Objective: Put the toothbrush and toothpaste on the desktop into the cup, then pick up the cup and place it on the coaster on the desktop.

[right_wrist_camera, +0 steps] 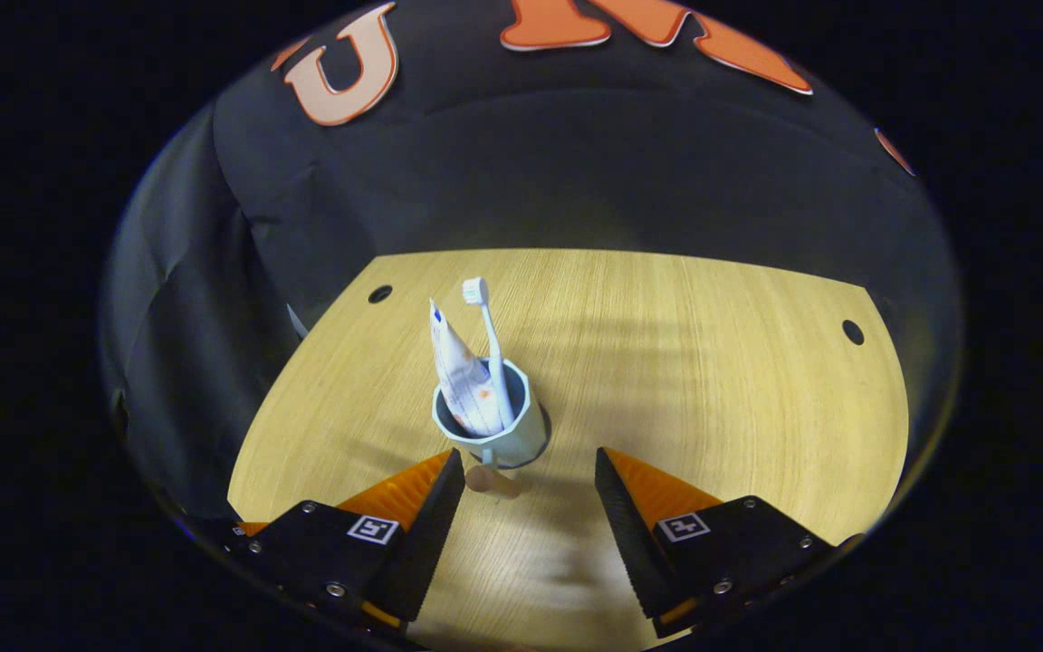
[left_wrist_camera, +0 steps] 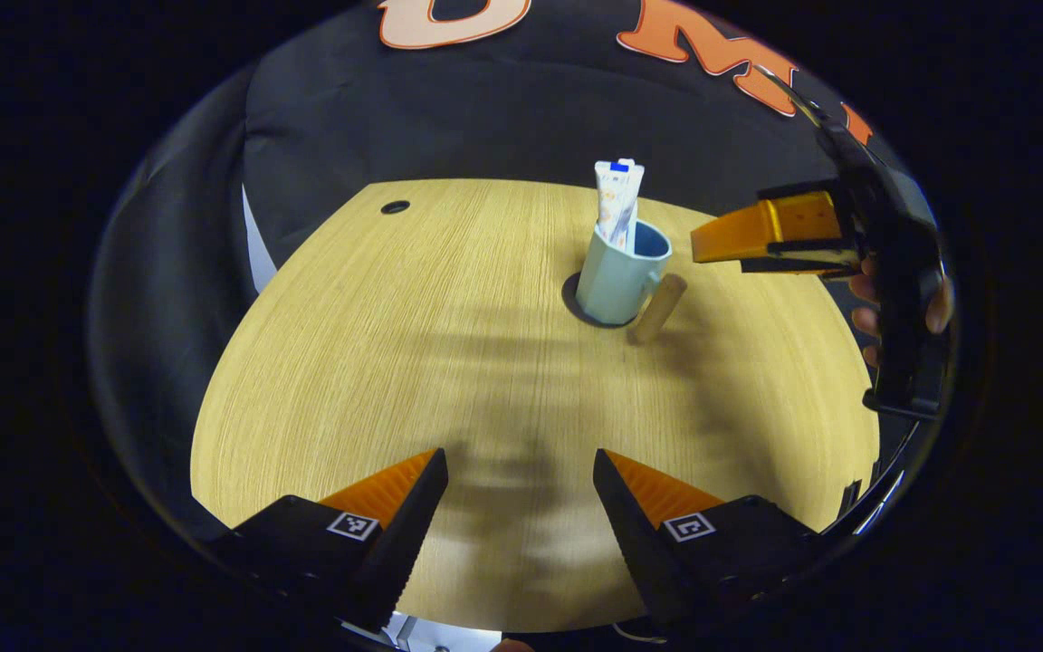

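A pale blue cup [left_wrist_camera: 619,276] with a wooden handle [left_wrist_camera: 661,306] stands upright on a dark round coaster [left_wrist_camera: 570,299] on the wooden desktop [left_wrist_camera: 413,344]. A white toothpaste tube [left_wrist_camera: 618,201] stands in it. In the right gripper view the cup [right_wrist_camera: 505,433] holds the toothpaste [right_wrist_camera: 462,376] and a white toothbrush [right_wrist_camera: 491,344], head up. My right gripper [right_wrist_camera: 531,489] is open just short of the cup, its handle [right_wrist_camera: 491,481] pointing toward the left finger. In the left gripper view the right gripper [left_wrist_camera: 703,246] hovers right of the cup. My left gripper [left_wrist_camera: 521,489] is open, far back from the cup, holding nothing.
A hand [left_wrist_camera: 865,312] holds the right gripper at the desk's right side. Small dark holes sit in the desktop at the far left [right_wrist_camera: 380,293] and far right [right_wrist_camera: 853,331]. The black cloth wall [right_wrist_camera: 576,172] rises behind the desk.
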Tool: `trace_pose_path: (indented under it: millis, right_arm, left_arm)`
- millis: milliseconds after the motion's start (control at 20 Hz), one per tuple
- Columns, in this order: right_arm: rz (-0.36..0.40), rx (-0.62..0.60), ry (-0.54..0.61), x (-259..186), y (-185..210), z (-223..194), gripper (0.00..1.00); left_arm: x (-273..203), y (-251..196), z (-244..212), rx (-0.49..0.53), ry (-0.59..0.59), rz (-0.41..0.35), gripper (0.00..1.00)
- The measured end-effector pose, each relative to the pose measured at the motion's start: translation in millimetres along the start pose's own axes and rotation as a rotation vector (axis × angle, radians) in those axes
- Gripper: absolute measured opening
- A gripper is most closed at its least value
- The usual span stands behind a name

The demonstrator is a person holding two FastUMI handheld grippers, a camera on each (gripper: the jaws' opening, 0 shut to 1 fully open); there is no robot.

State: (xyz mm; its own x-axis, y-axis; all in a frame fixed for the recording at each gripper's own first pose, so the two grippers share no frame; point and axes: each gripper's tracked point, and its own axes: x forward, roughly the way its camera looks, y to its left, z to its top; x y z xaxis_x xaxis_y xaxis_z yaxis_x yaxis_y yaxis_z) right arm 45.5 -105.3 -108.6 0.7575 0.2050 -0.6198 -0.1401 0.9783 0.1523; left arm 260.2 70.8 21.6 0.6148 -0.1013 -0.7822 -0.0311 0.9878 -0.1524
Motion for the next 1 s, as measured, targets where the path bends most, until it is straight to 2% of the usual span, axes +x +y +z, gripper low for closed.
trace_pose_path:
  millis: [200, 500, 650, 800, 1000]
  right_arm:
    - [-0.055, 0.005, -0.189, -56, -38, 30, 0.92]
    - [-0.112, 0.002, -0.363, -126, -78, 48, 0.92]
    - [-0.119, -0.009, -0.461, -160, -87, 59, 0.92]
    - [-0.125, -0.044, -0.57, -196, -91, 67, 0.93]
    - [-0.122, -0.094, -0.676, -224, -89, 70, 0.93]
  left_arm:
    - [-6, -17, 46, 0.036, -0.111, -0.01, 0.98]
    - [-45, -53, 111, 0.059, -0.307, -0.033, 0.98]
    - [-67, -69, 135, 0.071, -0.399, -0.048, 0.98]
    - [-103, -91, 169, 0.078, -0.544, -0.055, 0.98]
    - [-138, -100, 190, 0.094, -0.705, -0.044, 0.98]
